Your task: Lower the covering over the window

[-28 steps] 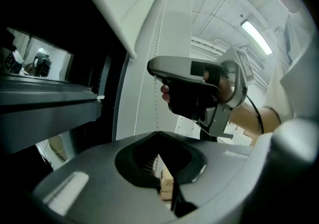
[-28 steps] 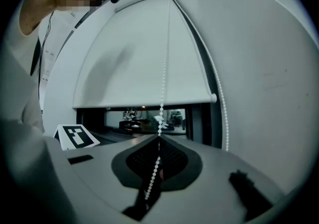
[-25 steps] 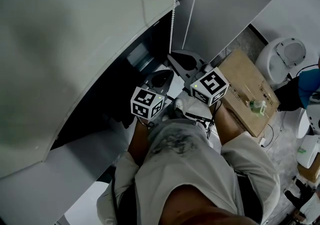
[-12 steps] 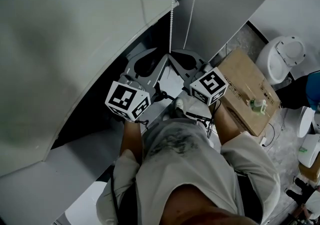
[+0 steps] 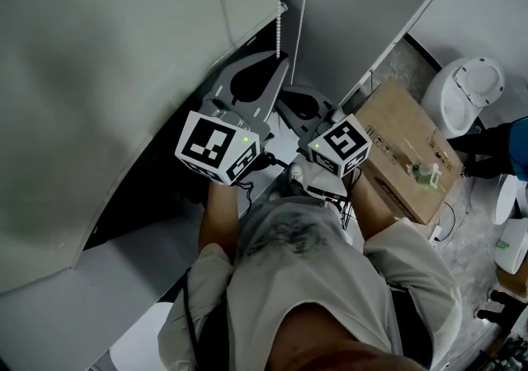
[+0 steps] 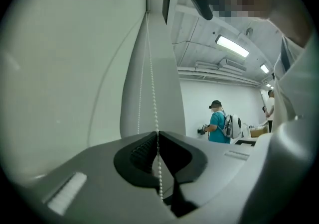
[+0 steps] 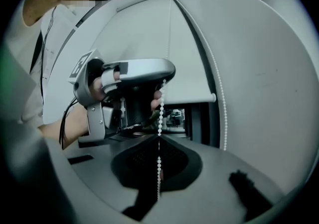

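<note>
Hand over hand: the left claw [image 6: 158, 133] is closing on the bead chain [image 6: 153, 88], the strand caught between its tips. Just below it on the same strand, the right claw [image 7: 159, 136] is clamped tight. Beyond both claws the blind [image 7: 164, 54] hangs most of the way down. A dark strip of window [image 7: 175, 117] shows under its bottom rail [image 7: 192, 99], so the lowering looks unfinished. The left forearm [image 5: 216, 219] reaches up and forward, its claw higher than the right.
</note>
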`<control>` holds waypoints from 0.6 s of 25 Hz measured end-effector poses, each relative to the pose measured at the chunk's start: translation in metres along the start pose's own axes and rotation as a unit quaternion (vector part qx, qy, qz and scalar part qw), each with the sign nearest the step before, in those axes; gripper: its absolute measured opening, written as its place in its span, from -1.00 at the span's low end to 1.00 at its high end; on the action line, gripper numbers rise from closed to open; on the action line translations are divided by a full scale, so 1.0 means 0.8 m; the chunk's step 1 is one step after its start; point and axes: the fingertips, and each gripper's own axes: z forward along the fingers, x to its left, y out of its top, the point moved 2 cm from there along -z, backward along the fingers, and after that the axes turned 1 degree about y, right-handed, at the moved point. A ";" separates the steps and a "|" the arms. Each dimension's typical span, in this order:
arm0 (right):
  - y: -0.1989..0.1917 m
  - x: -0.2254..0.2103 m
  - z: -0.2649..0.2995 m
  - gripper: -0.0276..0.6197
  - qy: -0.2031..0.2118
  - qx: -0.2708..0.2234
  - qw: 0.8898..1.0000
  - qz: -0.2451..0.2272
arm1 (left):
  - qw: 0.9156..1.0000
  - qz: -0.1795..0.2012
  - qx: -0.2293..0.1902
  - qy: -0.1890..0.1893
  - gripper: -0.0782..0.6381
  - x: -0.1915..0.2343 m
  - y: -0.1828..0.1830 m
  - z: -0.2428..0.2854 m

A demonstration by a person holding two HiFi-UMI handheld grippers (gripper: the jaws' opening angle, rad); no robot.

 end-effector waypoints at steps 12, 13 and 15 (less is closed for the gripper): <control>-0.064 -0.004 0.000 -0.86 0.000 0.068 0.997 0.029 | 0.998 -0.045 0.052 0.004 -0.74 0.002 -0.066 -0.004; -0.071 -0.004 0.001 -0.86 0.001 0.075 0.997 0.032 | 0.997 -0.048 0.057 0.004 -0.74 0.003 -0.073 -0.005; -0.084 -0.002 0.000 -0.86 0.003 0.086 0.996 0.037 | 0.996 -0.052 0.065 0.006 -0.74 0.002 -0.085 -0.008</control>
